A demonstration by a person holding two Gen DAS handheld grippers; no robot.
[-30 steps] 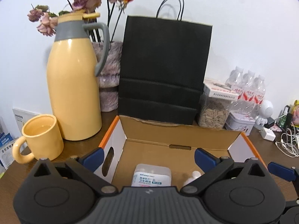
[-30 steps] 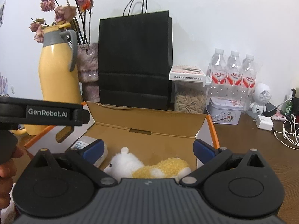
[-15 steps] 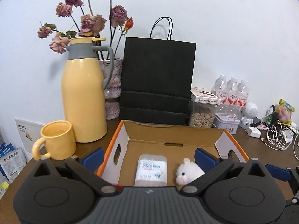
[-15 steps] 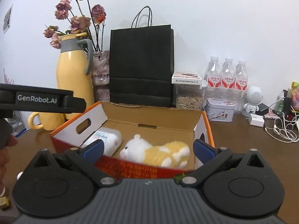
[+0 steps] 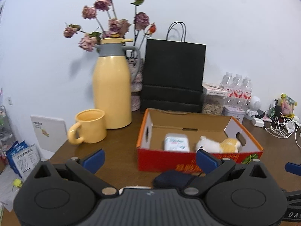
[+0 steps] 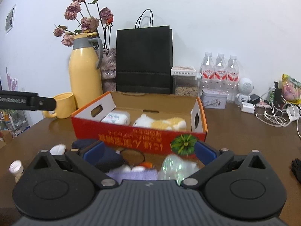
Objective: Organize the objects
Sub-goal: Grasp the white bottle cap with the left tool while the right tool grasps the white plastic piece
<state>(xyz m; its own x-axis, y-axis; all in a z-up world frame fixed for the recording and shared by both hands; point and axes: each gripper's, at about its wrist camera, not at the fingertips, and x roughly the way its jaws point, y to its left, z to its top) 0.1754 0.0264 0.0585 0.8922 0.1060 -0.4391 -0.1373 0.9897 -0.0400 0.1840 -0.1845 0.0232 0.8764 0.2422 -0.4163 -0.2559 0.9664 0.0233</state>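
Presently on the table [image 5: 120,150]:

- Box [image 6: 139,137], red, open-topped, near the middle. Contents: a white packet [image 6: 116,117] on the left, a plush toy [image 6: 160,122] lying just beside it on the right.
- Loose items in front of the box, on the near side: a dark pouch [image 6: 105,156], a small white bottle [image 6: 16,168], a purple cloth [image 6: 131,175], a clear plastic piece [image 6: 175,166]. Blurred; finer detail cannot be told.
- Left gripper [image 5: 149,158]: jaws spread wide, nothing between them, hovering short of the box's near wall. The pouch lies below it.
- Right gripper [image 6: 148,153]: jaws spread wide, empty, above the loose items.
- Behind the box: a yellow jug [image 5: 112,92] with a yellow mug [image 5: 90,127] just beside it, dried roses [image 5: 112,22], a black bag [image 5: 173,77].
- Far right: three water bottles [image 6: 219,71], a tin [image 6: 214,98], a white robot figure [image 6: 244,90], tangled cables [image 6: 274,116].
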